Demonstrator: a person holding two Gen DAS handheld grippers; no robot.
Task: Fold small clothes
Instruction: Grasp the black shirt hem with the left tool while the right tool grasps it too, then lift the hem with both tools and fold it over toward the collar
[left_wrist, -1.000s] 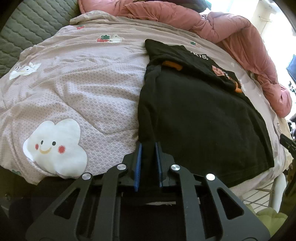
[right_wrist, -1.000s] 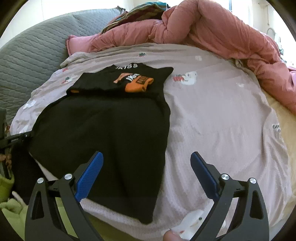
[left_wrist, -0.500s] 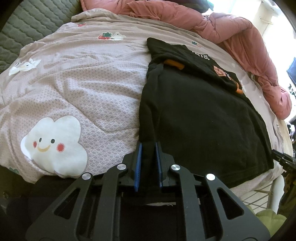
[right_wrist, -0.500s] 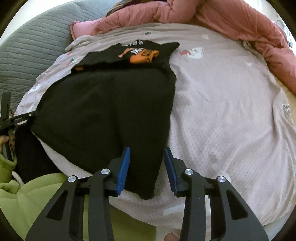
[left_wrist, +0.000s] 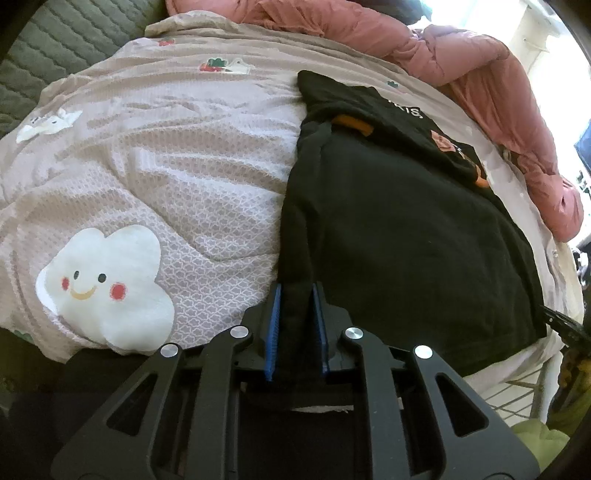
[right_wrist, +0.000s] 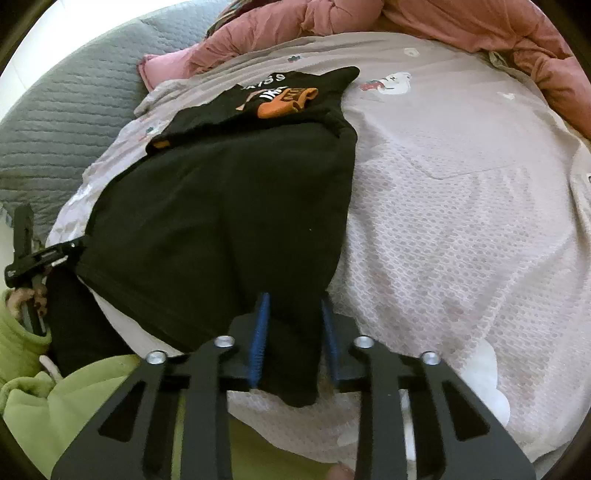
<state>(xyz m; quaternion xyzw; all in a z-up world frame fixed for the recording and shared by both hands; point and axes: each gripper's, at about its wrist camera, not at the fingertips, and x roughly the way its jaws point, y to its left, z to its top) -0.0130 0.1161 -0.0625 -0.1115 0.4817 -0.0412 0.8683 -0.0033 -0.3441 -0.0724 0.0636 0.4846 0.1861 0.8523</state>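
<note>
Along the near edge of the bed, the black T-shirt lies flat on the quilted cover, its top end with the orange print folded over at the far side. Our left gripper is nearly shut, pinching one hem corner. Our right gripper is closing, the other hem corner between its pads. We should finish that pinch, then lift both corners evenly and carry the hem toward the far fold, keeping the cloth taut.

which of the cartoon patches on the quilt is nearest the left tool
The white smiling cloud patch with red cheeks, just left of the left tool; the small white animal patches lie much farther up the pinkish quilt.
</note>
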